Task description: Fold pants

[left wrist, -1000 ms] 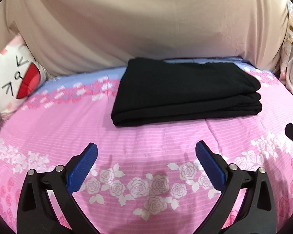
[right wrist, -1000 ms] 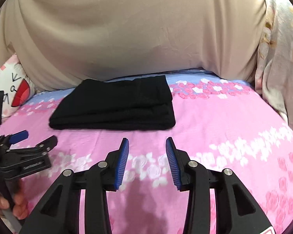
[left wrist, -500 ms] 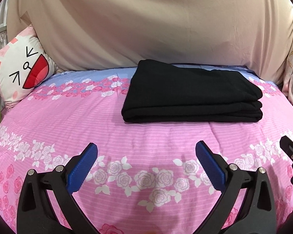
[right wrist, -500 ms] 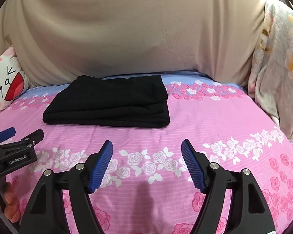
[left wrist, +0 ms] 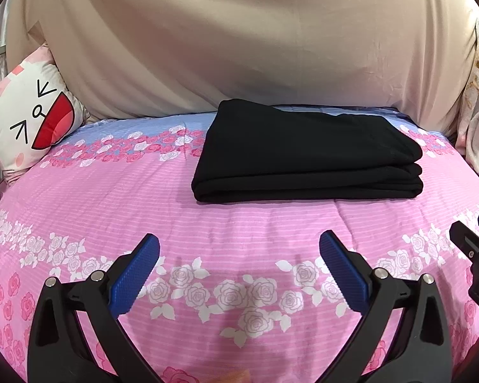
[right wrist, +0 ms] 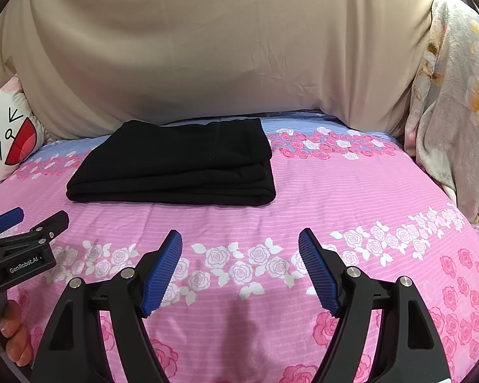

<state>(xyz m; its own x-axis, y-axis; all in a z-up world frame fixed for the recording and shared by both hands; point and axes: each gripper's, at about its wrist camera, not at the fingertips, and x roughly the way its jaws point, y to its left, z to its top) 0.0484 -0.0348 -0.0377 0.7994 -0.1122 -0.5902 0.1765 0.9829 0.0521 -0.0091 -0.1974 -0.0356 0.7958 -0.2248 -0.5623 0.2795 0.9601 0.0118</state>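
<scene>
From the left wrist, our left gripper [left wrist: 239,255] hangs with jaws spread and empty, well short of the black folded fabric pants [left wrist: 306,156], which lie squared on the pink rose-print bed [left wrist: 111,198], so we judge folding done. From the right wrist, our right gripper [right wrist: 239,252] is likewise released; open bedding surrounds the pants' edges.
</scene>
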